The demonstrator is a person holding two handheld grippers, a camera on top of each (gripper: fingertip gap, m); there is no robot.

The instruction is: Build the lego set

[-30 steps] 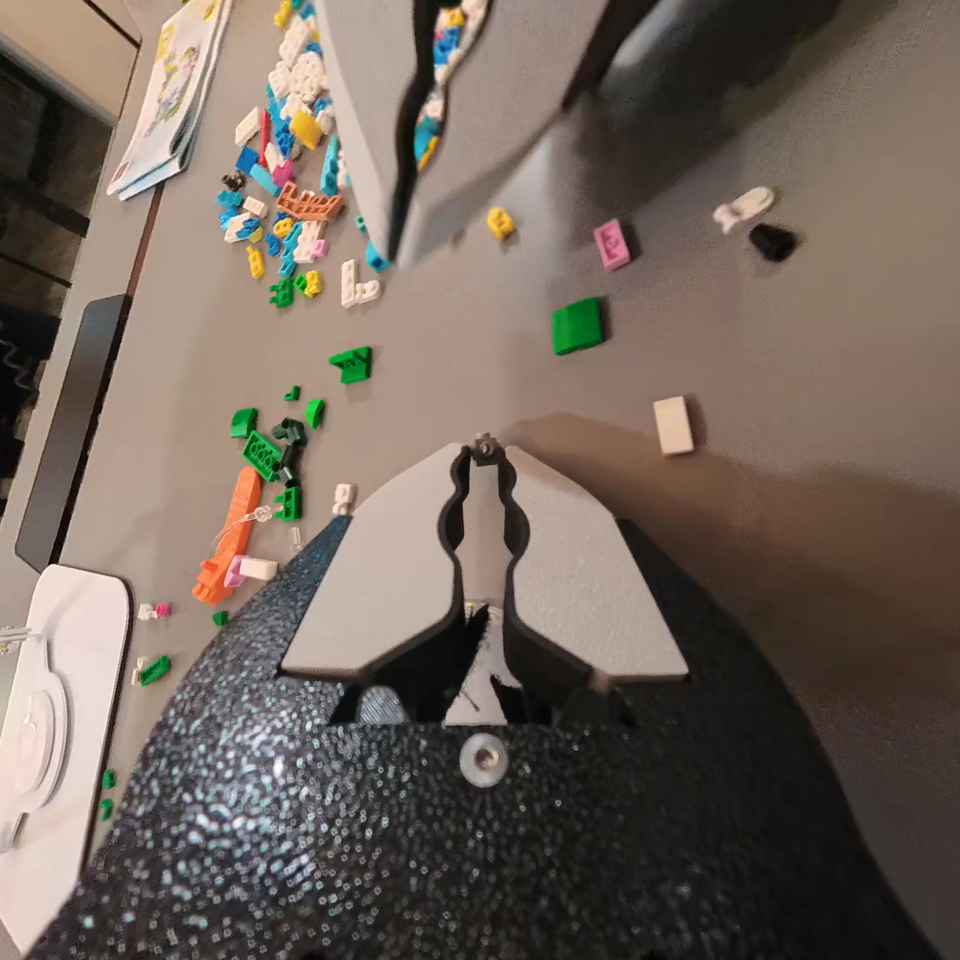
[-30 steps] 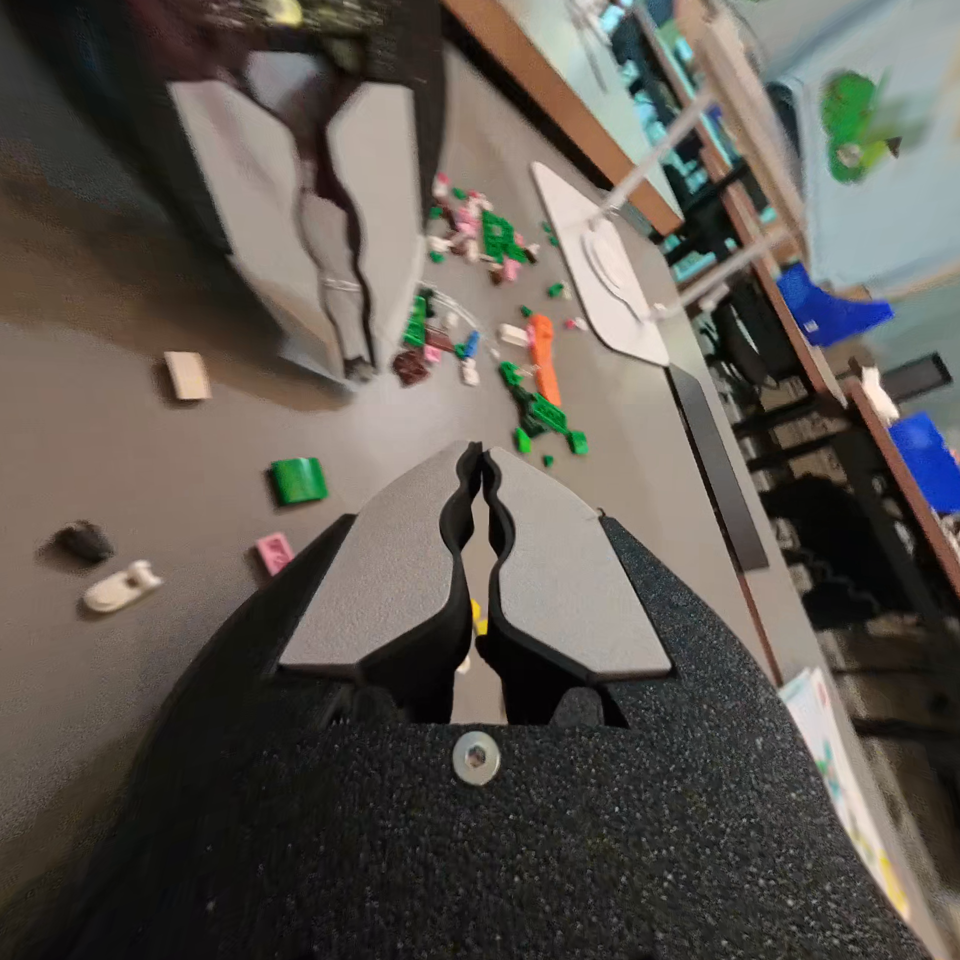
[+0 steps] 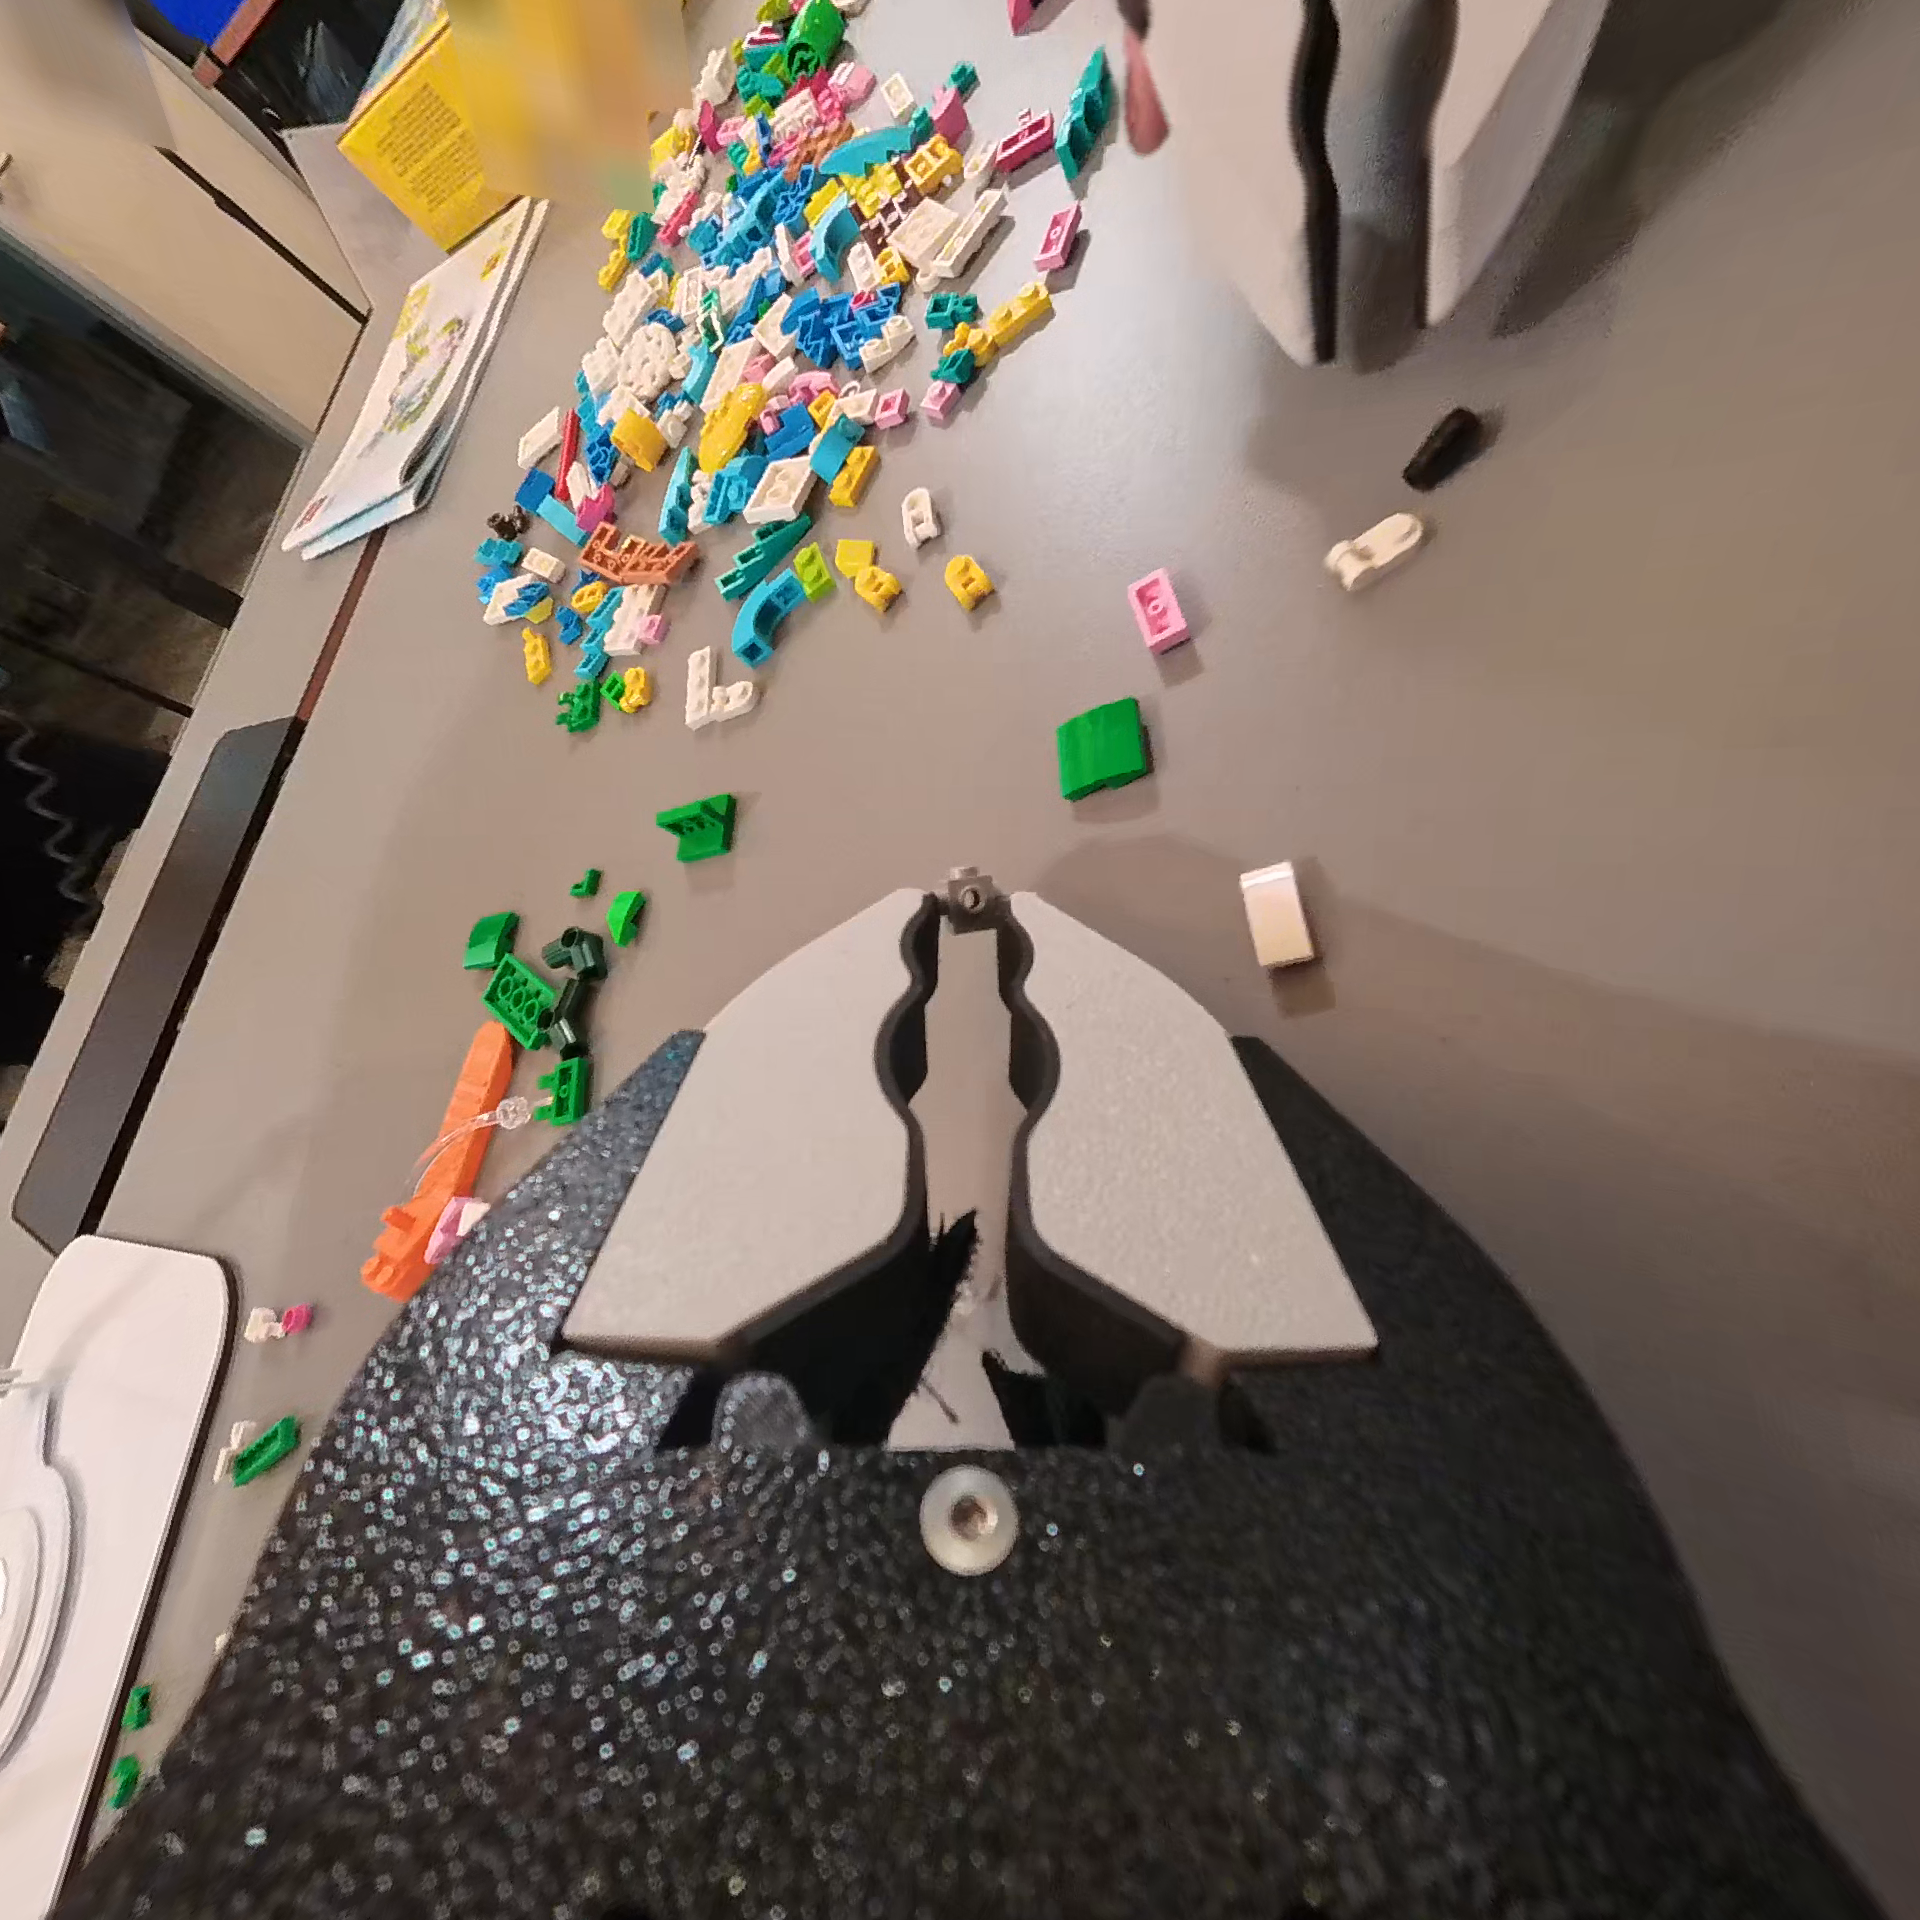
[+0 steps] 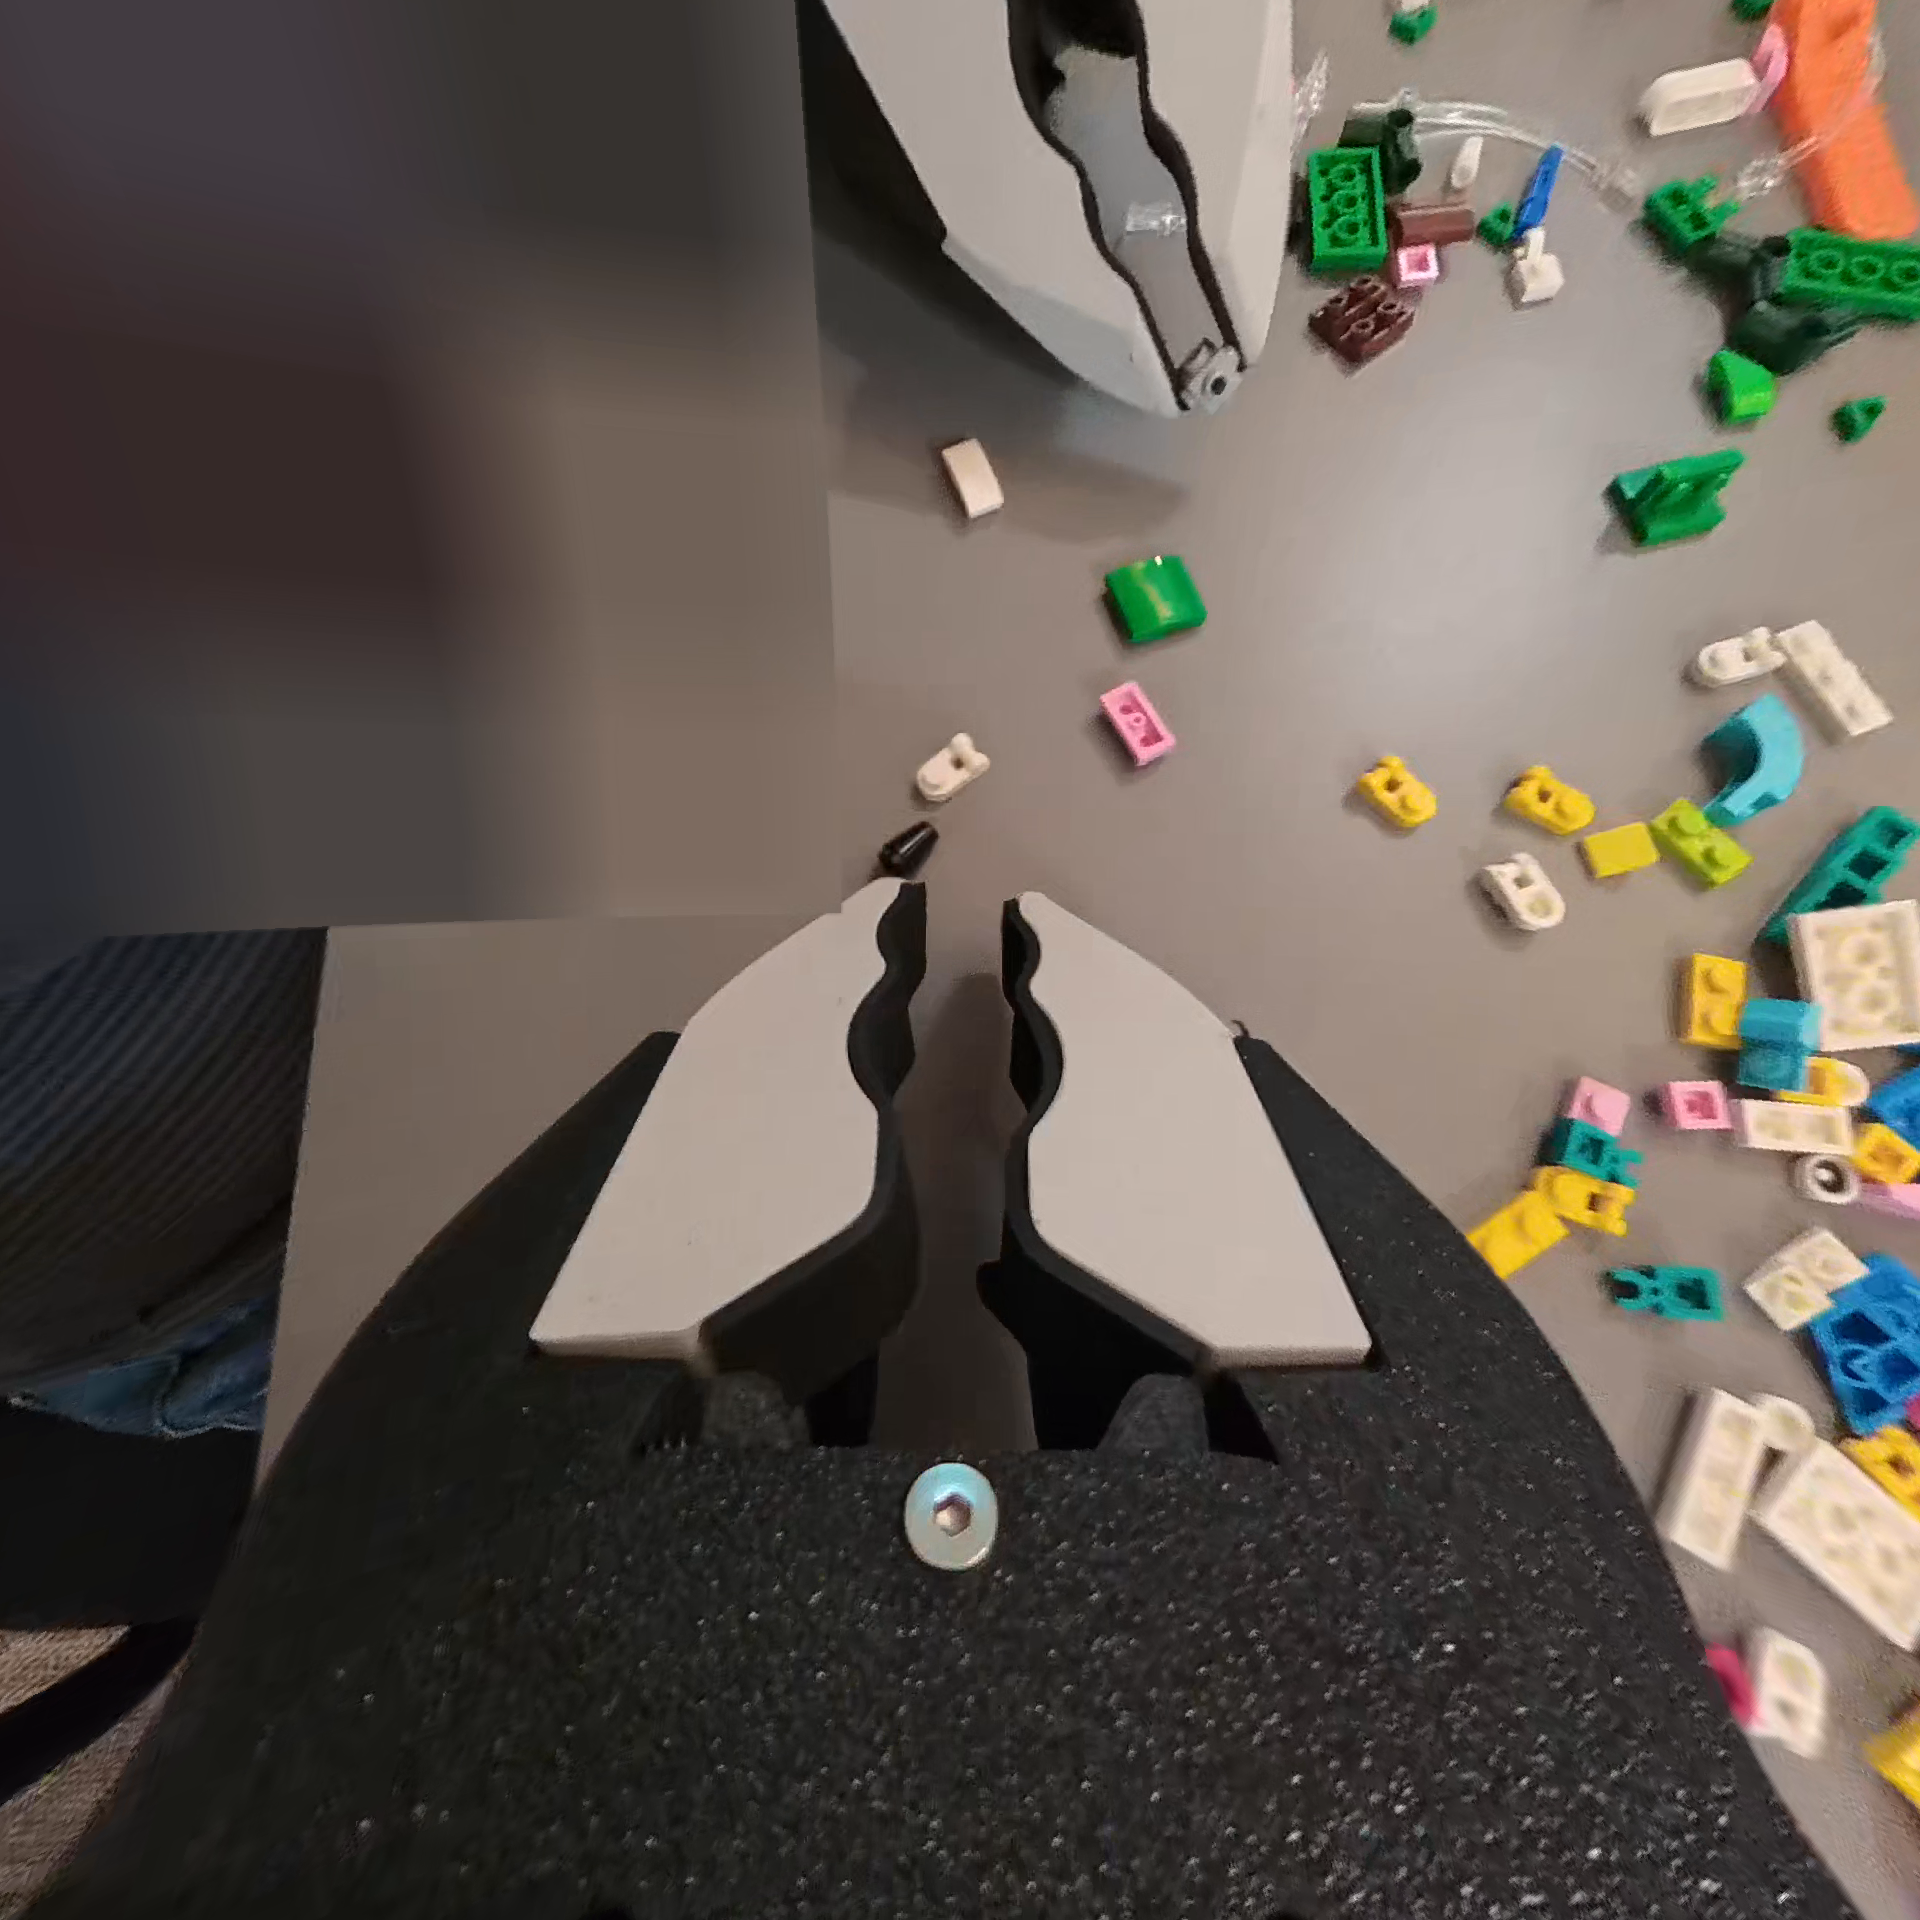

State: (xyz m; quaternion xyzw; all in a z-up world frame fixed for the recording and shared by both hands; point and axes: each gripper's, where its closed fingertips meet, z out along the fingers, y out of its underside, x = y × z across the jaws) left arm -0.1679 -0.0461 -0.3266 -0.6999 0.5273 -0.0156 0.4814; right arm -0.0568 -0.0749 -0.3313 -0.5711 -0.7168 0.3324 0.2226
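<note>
1. Your left claw (image 3: 968, 902) is pinched on a small grey stud piece (image 3: 970, 900) by its very tips. The hold is thin, so any twist or bump could flick the piece out onto the grey counter (image 3: 1558, 935), where it would be hard to spot against the matching colour.
2. Your right claw (image 4: 962, 900) is parted a little and holds nothing. Just ahead of its tips lie the small black cone (image 4: 907, 847) and a white clip piece (image 4: 951, 769). If you come down at an angle, one finger may shove the cone away rather than straddle it, as it is rounded and likely to roll.
3. In the right wrist view the counter's near edge lies just to the left of the black cone, so a nudge that way could send it off the counter.
4. The main brick pile (image 3: 769, 343) lies toward the far edge of the counter, beside the instruction booklet (image 3: 426, 364). The green slope brick (image 3: 1101, 746), pink plate (image 3: 1160, 609) and white curved tile (image 3: 1278, 914) lie loose in the middle, between your two claws.
5. Both claws are working near each other, so watch that they do not collide over those loose pieces.
</note>
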